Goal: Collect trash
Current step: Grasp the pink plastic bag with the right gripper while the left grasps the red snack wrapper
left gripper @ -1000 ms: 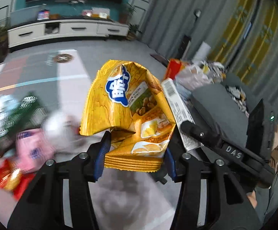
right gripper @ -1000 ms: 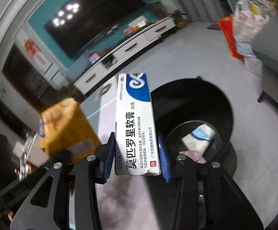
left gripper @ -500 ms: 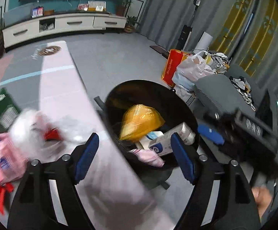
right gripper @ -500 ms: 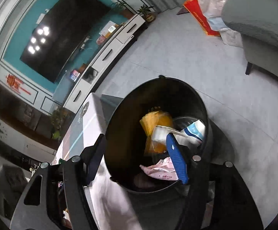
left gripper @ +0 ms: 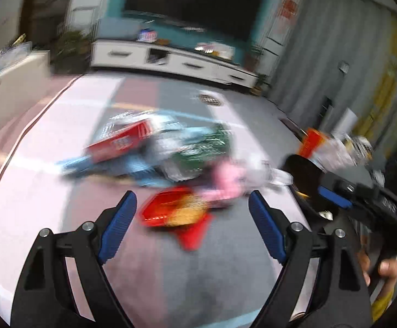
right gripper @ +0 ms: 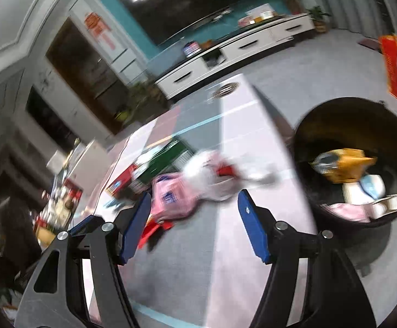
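both grippers hang empty with jaws spread wide – the left gripper (left gripper: 191,209) faces the red snack wrapper (left gripper: 175,213) directly ahead, nearest of the table's litter, the right gripper (right gripper: 194,214) faces the pink packet (right gripper: 171,198) – bin (right gripper: 354,109) off right

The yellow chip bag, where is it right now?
In the right wrist view, the yellow chip bag lies inside the black bin, right of the table.

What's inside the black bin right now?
In the black bin: a yellow snack bag on top, a white-and-blue box beside it, pink packaging at the near edge. Anything under them, and the bin's floor, is covered.
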Action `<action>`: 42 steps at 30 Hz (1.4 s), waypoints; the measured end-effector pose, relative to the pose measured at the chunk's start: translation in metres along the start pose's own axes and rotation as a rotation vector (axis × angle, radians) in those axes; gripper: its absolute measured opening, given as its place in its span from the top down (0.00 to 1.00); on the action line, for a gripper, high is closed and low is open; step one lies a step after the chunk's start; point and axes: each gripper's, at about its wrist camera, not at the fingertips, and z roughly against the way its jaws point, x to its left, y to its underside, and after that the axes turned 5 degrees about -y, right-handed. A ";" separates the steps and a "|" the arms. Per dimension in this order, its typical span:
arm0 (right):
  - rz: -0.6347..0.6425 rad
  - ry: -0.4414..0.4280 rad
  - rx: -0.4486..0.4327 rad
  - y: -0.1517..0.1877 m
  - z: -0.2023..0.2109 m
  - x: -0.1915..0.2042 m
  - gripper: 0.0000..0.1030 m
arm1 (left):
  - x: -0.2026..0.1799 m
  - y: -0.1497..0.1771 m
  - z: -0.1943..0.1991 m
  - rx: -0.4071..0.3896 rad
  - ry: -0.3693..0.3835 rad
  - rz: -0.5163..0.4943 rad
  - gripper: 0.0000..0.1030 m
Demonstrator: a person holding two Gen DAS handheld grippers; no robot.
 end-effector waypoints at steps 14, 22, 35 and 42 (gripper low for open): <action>0.042 0.073 0.079 0.011 -0.088 0.035 0.36 | 0.052 0.007 -0.033 0.085 0.037 0.131 0.19; 0.069 0.124 0.112 0.012 -0.119 0.041 0.36 | 0.039 0.012 -0.052 0.112 -0.010 0.096 0.37; 0.135 0.177 0.159 0.028 -0.134 0.058 0.54 | 0.047 0.010 -0.048 0.126 0.002 0.105 0.90; 0.174 0.200 0.149 0.035 -0.128 0.066 0.61 | 0.049 0.006 -0.035 0.115 0.021 0.122 0.96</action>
